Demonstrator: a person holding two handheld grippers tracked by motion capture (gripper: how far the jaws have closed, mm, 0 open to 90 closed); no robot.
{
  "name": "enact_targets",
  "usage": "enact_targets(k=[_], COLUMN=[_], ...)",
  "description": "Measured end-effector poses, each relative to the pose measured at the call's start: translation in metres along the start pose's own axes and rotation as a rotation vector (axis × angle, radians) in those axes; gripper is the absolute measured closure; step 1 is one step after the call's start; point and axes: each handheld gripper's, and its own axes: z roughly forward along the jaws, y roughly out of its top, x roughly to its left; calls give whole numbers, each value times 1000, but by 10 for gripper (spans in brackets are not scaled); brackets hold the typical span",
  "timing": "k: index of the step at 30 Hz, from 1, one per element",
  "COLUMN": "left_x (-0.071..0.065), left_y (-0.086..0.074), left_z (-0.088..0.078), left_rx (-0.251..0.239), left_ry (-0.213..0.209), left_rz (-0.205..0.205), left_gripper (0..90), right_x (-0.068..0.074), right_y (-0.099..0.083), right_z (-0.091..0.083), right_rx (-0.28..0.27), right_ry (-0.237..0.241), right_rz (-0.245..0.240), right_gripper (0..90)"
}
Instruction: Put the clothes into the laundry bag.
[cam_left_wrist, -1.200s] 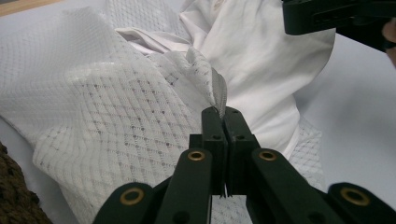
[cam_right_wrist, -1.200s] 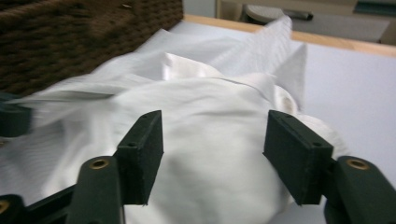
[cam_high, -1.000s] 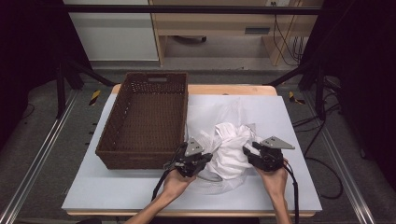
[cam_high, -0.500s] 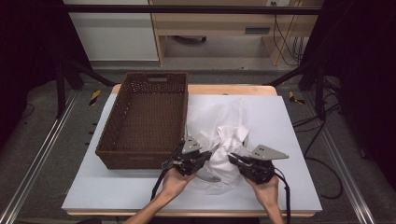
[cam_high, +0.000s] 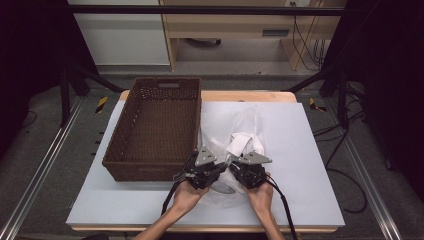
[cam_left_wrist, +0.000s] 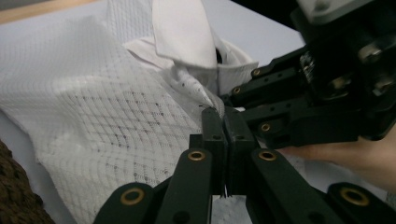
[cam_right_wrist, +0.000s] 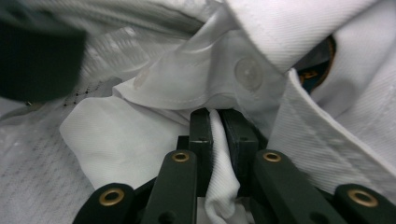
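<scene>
Two tools meet at the near side of the worktop (cam_high: 310, 165), one in each hand. Between them lies a white shirt (cam_high: 245, 142), bunched up just right of the basket (cam_high: 157, 130). The shirt sits on a white sheet that covers most of the worktop. Part of the cloth has a fine net pattern, and part is plain with a collar standing up.

The left tool (cam_high: 220, 167) is clenched. In the left gripper view its two black jaws press flat together, and a thin bit of the shirt (cam_left_wrist: 140, 107) seems to be nipped at their tips, though I cannot tell for sure. The other tool shows close by on the right of that view, with a hand behind it.

The right tool (cam_high: 239, 167) has just been closing its jaws, and it is grasping the shirt. In the right gripper view a fold of white cloth (cam_right_wrist: 219, 154) runs down between the jaws and is squeezed there. A button (cam_right_wrist: 247, 73) sits just above the jaw tips, on a band of the shirt.

The basket is brown and woven, with a handle hole in its far wall. It stands to the left of the shirt, and the left tool is just beside its near right corner.
</scene>
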Motion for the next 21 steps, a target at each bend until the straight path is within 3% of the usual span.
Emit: enact_targets(k=[4,8,11,14,15,17,21], left_x=[2,4,4,4,4,4,4], left_y=[-3,-4,-4,-4,-4,-4,-4], left_z=[3,3,4,4,4,4,4], left_rx=[13,16,18,19,18,18,21], left_ry=[11,15,19,25,24,26,32], left_rz=[1,2,7,11,11,15,26], left_gripper=[885,884,884,884,884,884,884], right_x=[-2,-9,-19,-32,-39,-45,-51], right_y=[1,6,14,19,18,15,5], right_z=[-15,-44,-70,-84,-84,-75,-45], right_rx=[-39,-106,-189,-234,-229,-178,-65], right_ry=[65,82,45,-57,-69,-42,18], right_rz=[-3,9,26,38,60,97,112], right_gripper=[695,617,525,404,368,343,356])
